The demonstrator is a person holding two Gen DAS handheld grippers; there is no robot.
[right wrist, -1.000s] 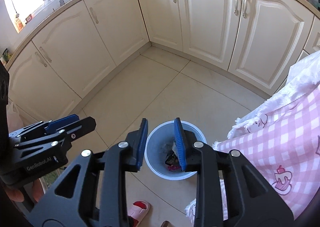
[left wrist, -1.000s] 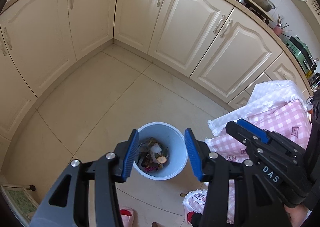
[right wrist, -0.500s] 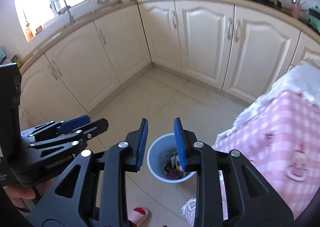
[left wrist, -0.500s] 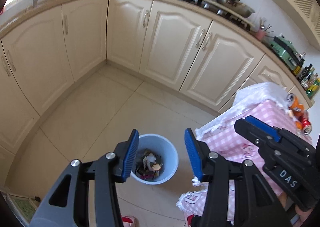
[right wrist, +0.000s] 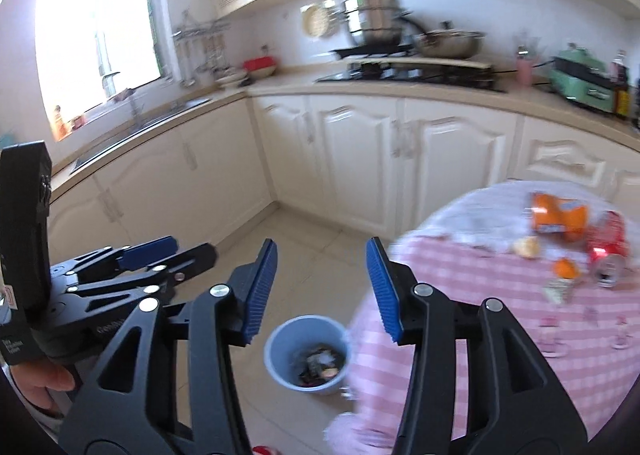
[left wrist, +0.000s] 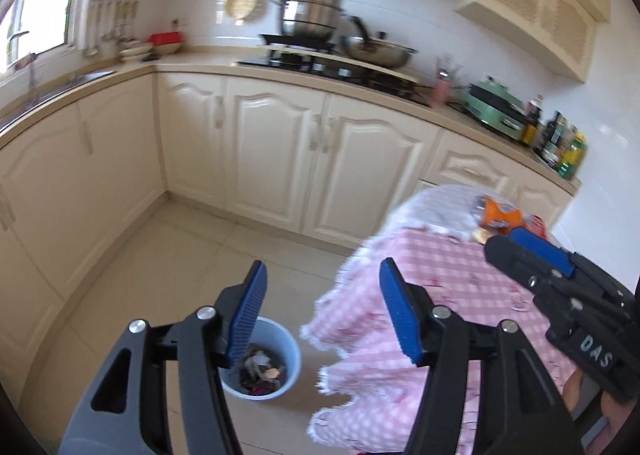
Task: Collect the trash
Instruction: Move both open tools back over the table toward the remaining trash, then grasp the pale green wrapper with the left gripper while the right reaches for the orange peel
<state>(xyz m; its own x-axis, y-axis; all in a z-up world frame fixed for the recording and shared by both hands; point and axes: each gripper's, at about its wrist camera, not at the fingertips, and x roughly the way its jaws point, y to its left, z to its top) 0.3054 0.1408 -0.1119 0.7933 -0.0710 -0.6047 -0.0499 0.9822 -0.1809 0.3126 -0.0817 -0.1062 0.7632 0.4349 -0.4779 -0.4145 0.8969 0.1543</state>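
A light blue bin [left wrist: 276, 351] [right wrist: 306, 355] with scraps inside stands on the tiled floor beside the table. The table wears a pink checked cloth [left wrist: 460, 283] [right wrist: 500, 295]. On its far side lie an orange wrapper [right wrist: 558, 217] [left wrist: 498, 213], a crushed red can [right wrist: 606, 251], an orange peel [right wrist: 566, 269] and a pale scrap [right wrist: 526, 247]. My left gripper [left wrist: 322, 297] hangs high above bin and table edge, jaws opening, nothing between them. My right gripper [right wrist: 322, 283] is likewise raised, jaws opening and empty.
Cream cabinets [left wrist: 280, 151] run along two walls under a counter with a stove, pots [left wrist: 310, 17] and a green appliance [left wrist: 498, 109]. A sink sits under the window [right wrist: 92, 19]. A hand [right wrist: 38, 379] holds the left gripper. A red slipper [right wrist: 262, 450] lies on the floor.
Both grippers have risen and tilted up, so the counter, walls and tabletop trash have come into view. The bin looks smaller and lower. Both pairs of jaws stand wider apart.
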